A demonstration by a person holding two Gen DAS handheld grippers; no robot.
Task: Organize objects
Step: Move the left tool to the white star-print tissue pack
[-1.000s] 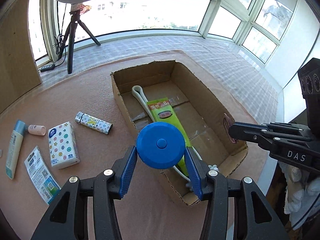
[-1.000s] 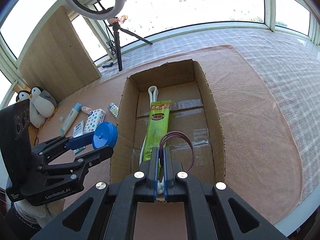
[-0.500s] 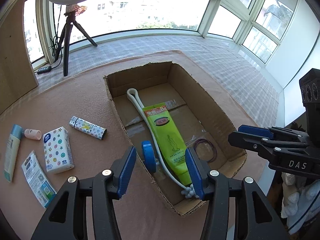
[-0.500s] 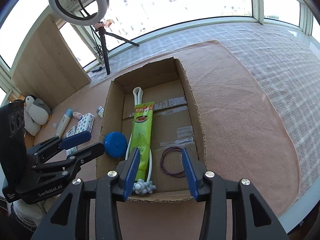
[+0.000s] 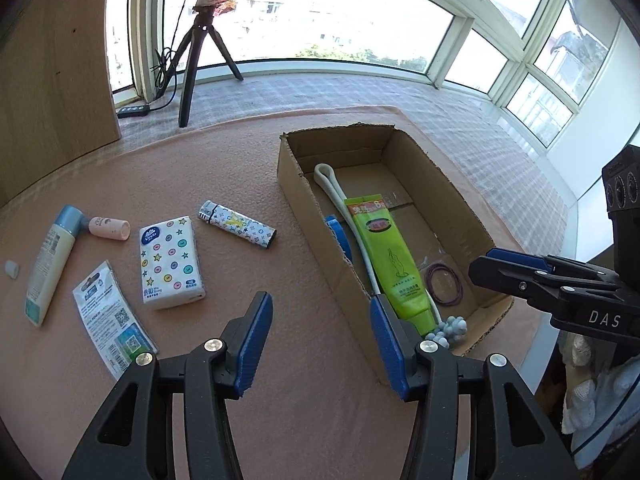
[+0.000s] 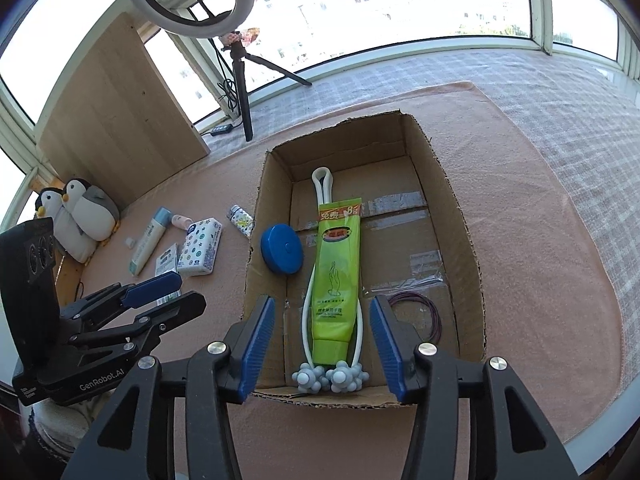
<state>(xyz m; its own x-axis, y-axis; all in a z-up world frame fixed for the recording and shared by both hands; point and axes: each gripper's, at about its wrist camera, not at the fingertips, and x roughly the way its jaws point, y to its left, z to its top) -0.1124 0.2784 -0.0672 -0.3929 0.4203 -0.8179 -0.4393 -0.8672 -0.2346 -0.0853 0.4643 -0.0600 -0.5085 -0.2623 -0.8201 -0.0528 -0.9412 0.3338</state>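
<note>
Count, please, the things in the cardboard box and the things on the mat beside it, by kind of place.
In the cardboard box: 4 (blue disc, green tube, white massager, hair ties).
On the mat: 7 (tissue pack, lighter, cream tube, pink stick, sachet, small cap, penguin toys).
Total: 11.

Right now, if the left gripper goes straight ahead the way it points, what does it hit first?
Probably the bare mat: the left gripper is open and aims between the tissue pack and the box. Depth is unclear, so the box's near wall could catch its right finger.

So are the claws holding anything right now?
No. The left claw and right claw are both open and empty. The blue disc lies in the box.
</note>
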